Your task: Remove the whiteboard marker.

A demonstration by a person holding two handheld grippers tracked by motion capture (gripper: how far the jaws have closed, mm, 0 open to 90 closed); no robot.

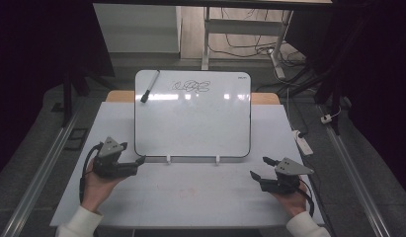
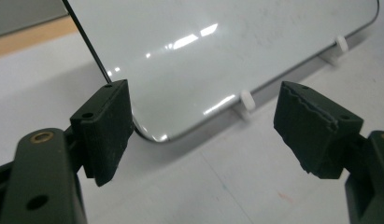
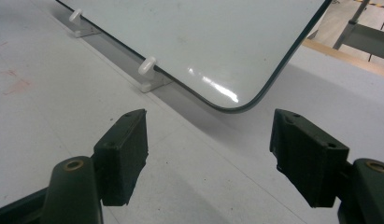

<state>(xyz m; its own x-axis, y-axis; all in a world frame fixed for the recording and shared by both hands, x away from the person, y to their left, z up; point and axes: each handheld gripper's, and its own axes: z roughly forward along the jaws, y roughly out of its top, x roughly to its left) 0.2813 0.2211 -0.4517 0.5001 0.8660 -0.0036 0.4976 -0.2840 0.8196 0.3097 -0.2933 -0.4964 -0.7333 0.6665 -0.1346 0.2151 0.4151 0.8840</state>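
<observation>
A white whiteboard point(image 1: 193, 118) rests on the table point(image 1: 190, 197), propped against two small white feet point(image 1: 168, 159) along its near edge. Black scribbles point(image 1: 190, 87) run across its top, and a black marker point(image 1: 150, 86) lies on its upper left corner. My left gripper point(image 1: 139, 164) is open at the board's near left corner point(image 2: 157, 135), which shows between the jaws point(image 2: 203, 126). My right gripper point(image 1: 260, 167) is open just off the near right corner point(image 3: 236, 105), with nothing between its jaws point(image 3: 210, 149).
A white power strip point(image 1: 304, 140) lies on the floor at the right. Desk legs and cables point(image 1: 250, 47) stand beyond the table's far edge. A faint red stain point(image 1: 185, 191) marks the table in front of the board.
</observation>
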